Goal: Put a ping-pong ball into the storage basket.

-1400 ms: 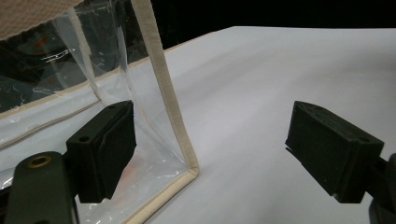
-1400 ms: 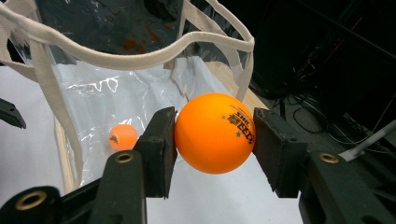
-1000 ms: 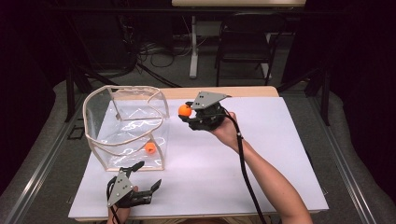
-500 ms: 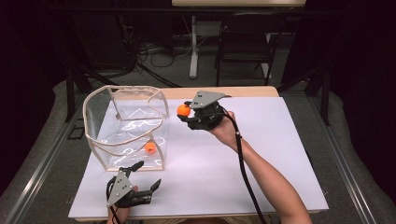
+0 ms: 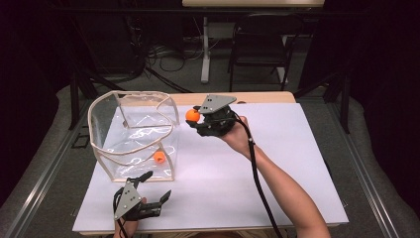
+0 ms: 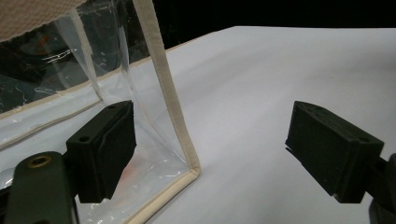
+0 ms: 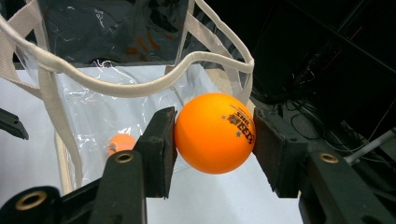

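A clear plastic bag (image 5: 133, 134) with cream trim stands open on the white table, and an orange ball (image 5: 159, 157) lies inside it near the front right corner. My right gripper (image 5: 194, 119) is raised just right of the bag's rim, shut on a second orange ball (image 5: 192, 115); that held ball (image 7: 215, 132) sits squeezed between the pads in the right gripper view, with the bag (image 7: 116, 93) and its ball (image 7: 120, 143) beyond. My left gripper (image 5: 157, 187) rests open at the table's front edge, below the bag; the bag's corner seam (image 6: 175, 121) stands between its jaws.
The white table surface (image 5: 277, 163) stretches wide to the right of the bag. A cable trails from the right gripper along the person's forearm (image 5: 282, 188). Chairs and cables (image 5: 257, 54) stand on the floor behind the table.
The right gripper has carried the held ball slightly left, closer to the bag's rim. The left gripper has stayed still.
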Demonstrator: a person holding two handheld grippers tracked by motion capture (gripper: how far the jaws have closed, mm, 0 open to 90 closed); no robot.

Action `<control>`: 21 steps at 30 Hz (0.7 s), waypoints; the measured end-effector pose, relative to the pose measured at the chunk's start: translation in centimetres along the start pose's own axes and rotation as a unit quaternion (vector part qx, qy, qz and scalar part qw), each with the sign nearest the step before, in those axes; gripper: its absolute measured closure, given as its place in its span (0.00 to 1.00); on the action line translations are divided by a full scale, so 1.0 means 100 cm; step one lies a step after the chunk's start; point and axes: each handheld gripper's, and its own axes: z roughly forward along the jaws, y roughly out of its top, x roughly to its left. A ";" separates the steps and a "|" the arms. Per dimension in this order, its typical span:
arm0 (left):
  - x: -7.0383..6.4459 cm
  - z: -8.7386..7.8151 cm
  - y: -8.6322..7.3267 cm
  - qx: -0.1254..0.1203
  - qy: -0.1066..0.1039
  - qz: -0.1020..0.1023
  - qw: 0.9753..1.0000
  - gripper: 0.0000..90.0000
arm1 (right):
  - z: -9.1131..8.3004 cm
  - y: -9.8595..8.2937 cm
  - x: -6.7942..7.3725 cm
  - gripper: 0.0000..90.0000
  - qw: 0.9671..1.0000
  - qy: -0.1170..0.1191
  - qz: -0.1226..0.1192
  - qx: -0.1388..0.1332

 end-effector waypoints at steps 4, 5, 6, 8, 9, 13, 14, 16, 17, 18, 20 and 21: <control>0.000 -0.001 0.000 0.000 -0.002 0.003 1.000 0.18 | 0.000 0.001 -0.001 0.56 1.000 -0.001 0.000 0.000; 0.000 0.000 0.000 0.000 -0.002 0.002 1.000 0.18 | 0.000 0.001 -0.001 0.56 1.000 -0.002 0.001 0.000; 0.000 0.000 0.000 0.000 -0.003 0.002 1.000 0.18 | 0.000 0.001 -0.002 0.56 1.000 -0.001 0.001 0.000; 0.000 0.000 0.000 0.001 -0.003 0.003 1.000 0.18 | 0.000 0.002 -0.003 0.56 1.000 -0.003 0.001 -0.001; 0.000 0.000 0.000 0.001 -0.003 0.003 1.000 0.18 | 0.000 0.002 -0.003 0.56 1.000 -0.003 0.001 -0.001; 0.000 -0.001 0.000 0.000 -0.002 0.003 1.000 0.18 | 0.001 0.003 -0.004 0.56 1.000 -0.004 0.001 0.001; 0.000 -0.001 0.000 -0.001 -0.002 0.003 1.000 0.18 | 0.001 0.004 -0.004 0.56 1.000 -0.004 0.000 0.002; 0.000 0.000 0.000 -0.002 -0.001 0.000 1.000 0.18 | 0.001 0.005 -0.004 0.56 1.000 -0.004 -0.001 0.002; 0.000 0.000 0.000 0.000 -0.001 0.001 1.000 0.18 | 0.001 0.006 -0.005 0.56 1.000 -0.003 -0.002 0.002; 0.000 0.000 0.000 0.000 -0.002 0.001 1.000 0.18 | 0.001 0.007 -0.005 0.56 1.000 -0.003 -0.002 0.000; 0.000 0.000 0.000 0.000 -0.002 0.003 1.000 0.18 | 0.002 0.009 -0.006 0.56 1.000 -0.003 -0.002 -0.001; 0.000 0.000 0.000 0.000 -0.002 0.003 1.000 0.18 | 0.002 0.010 -0.006 0.56 1.000 -0.003 -0.001 -0.001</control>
